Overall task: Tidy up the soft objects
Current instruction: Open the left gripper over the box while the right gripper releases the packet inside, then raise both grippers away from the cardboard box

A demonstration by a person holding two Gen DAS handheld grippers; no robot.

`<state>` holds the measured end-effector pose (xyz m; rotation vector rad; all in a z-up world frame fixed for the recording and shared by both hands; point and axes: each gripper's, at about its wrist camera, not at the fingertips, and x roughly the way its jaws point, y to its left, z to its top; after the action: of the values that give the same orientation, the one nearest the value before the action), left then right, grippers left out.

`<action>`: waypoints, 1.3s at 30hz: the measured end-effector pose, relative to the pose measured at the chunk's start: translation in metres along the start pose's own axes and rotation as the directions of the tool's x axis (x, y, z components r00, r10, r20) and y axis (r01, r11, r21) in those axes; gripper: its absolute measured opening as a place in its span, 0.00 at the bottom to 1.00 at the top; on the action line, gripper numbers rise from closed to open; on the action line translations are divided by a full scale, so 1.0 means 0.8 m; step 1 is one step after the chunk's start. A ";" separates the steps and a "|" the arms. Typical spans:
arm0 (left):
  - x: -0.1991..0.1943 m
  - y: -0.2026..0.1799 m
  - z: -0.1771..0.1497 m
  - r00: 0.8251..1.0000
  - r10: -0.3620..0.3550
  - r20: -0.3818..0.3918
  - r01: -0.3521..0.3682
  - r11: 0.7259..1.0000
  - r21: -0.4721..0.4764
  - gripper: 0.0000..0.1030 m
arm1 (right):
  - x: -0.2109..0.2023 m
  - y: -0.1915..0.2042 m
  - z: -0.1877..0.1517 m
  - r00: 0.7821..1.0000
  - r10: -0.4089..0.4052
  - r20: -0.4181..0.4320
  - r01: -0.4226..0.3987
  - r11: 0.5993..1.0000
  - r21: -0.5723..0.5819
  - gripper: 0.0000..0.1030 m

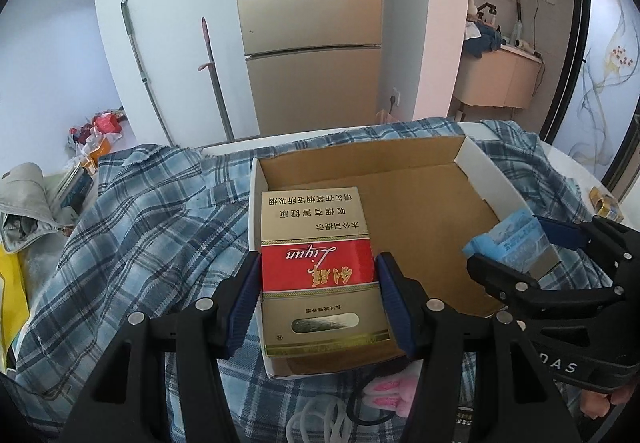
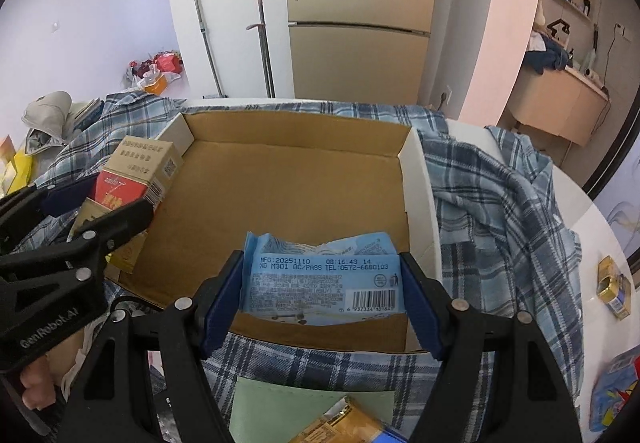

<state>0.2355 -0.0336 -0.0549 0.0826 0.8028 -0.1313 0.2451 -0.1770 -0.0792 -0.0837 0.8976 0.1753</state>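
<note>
My left gripper (image 1: 318, 275) is shut on a red and gold cigarette carton (image 1: 316, 263), held over the left side of an open cardboard box (image 1: 472, 159). That carton (image 2: 132, 179) and the left gripper (image 2: 96, 199) also show at the left of the right wrist view. Between the blue pads of my right gripper (image 2: 322, 275) sits a light blue tissue pack (image 2: 324, 277), gripped above the box's near edge (image 2: 320, 335). From the left wrist view the right gripper (image 1: 524, 243) with the blue pack (image 1: 508, 243) hangs at the box's right wall. The box's brown floor looks bare.
The box rests on a blue plaid shirt (image 1: 140, 227) spread over a white table (image 2: 588, 219). A small gold box (image 2: 614, 285) lies on the table at right. A pink plush item (image 1: 390, 395) and white cord lie near me. A grey garment (image 2: 48, 115) sits at far left.
</note>
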 end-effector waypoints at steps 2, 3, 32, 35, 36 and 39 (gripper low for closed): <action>0.000 0.001 -0.001 1.000 -0.011 -0.001 0.011 1.000 -0.010 0.59 | 0.001 0.003 0.000 1.000 -0.007 -0.003 0.007 1.000 -0.013 0.72; 0.000 0.001 -0.001 1.000 -0.012 -0.001 0.012 1.000 -0.013 0.61 | 0.001 0.004 0.001 1.000 -0.021 -0.003 0.021 1.000 -0.019 0.73; -0.198 -0.010 0.020 0.940 0.033 0.340 -0.031 0.999 -0.012 0.82 | -0.152 -0.015 0.016 0.959 -0.077 0.273 0.073 0.997 0.027 0.83; -0.237 -0.006 0.014 0.920 0.027 0.391 -0.018 0.999 -0.028 0.82 | -0.189 -0.018 0.009 0.940 -0.086 0.331 0.075 0.996 0.046 0.83; -0.248 -0.006 0.011 0.914 0.025 0.405 -0.015 1.000 -0.027 0.83 | -0.198 -0.018 0.008 0.934 -0.084 0.347 0.072 0.996 0.048 0.83; -0.273 -0.009 -0.001 0.897 0.029 0.440 -0.023 1.000 -0.020 0.90 | -0.228 -0.016 -0.001 0.916 -0.069 0.395 0.056 0.997 0.046 0.89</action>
<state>0.0837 -0.0216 0.1022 0.0472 0.3474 -0.1133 0.1350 -0.2111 0.0633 -0.0429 0.4909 0.1112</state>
